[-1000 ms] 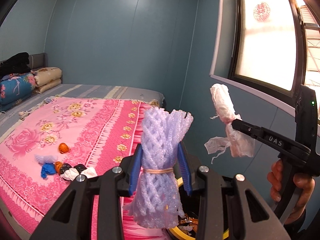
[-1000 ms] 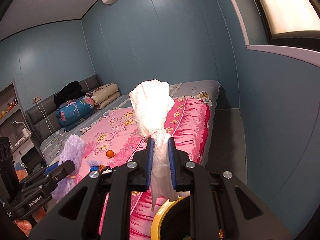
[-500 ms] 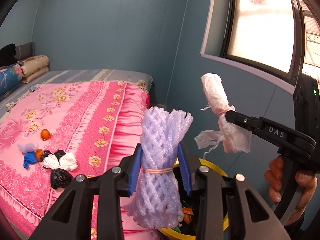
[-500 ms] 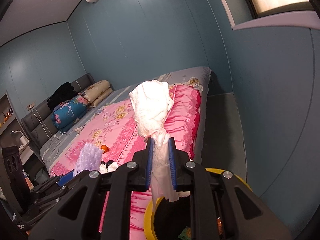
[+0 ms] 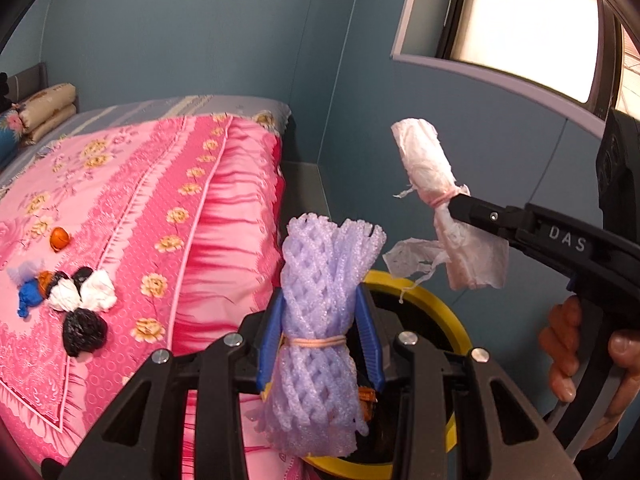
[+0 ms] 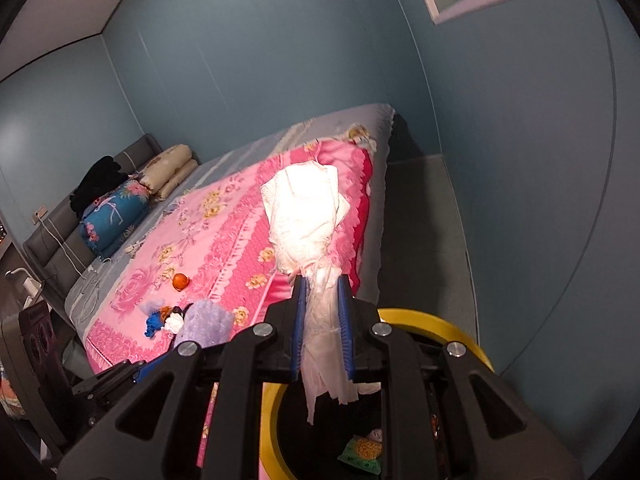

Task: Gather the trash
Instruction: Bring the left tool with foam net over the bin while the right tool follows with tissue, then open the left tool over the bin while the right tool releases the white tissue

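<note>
My left gripper (image 5: pixel 320 332) is shut on a purple foam net bundle (image 5: pixel 320 280) tied with a rubber band, held upright over a yellow-rimmed bin (image 5: pixel 424 300). My right gripper (image 6: pixel 322 312) is shut on a white tissue wad (image 6: pixel 308 216), its loose tail hanging over the yellow-rimmed bin (image 6: pixel 440 324). In the left wrist view the right gripper (image 5: pixel 452 204) and the tissue wad (image 5: pixel 428 168) hang above the bin's far rim. The foam net bundle (image 6: pixel 208 320) shows low left in the right wrist view. Some scraps lie inside the bin.
A bed with a pink floral cover (image 5: pixel 120 208) stands left of the bin. On it lie an orange ball (image 5: pixel 59 238) and a cluster of blue, white and black wads (image 5: pixel 76 300). Blue walls and a window (image 5: pixel 532 24) close the right side. Pillows (image 6: pixel 168 168) sit at the headboard.
Both grippers have come down and tilted lower with their loads still held. The yellow bin rim now shows larger beneath them, and the bed has shifted left in view.
</note>
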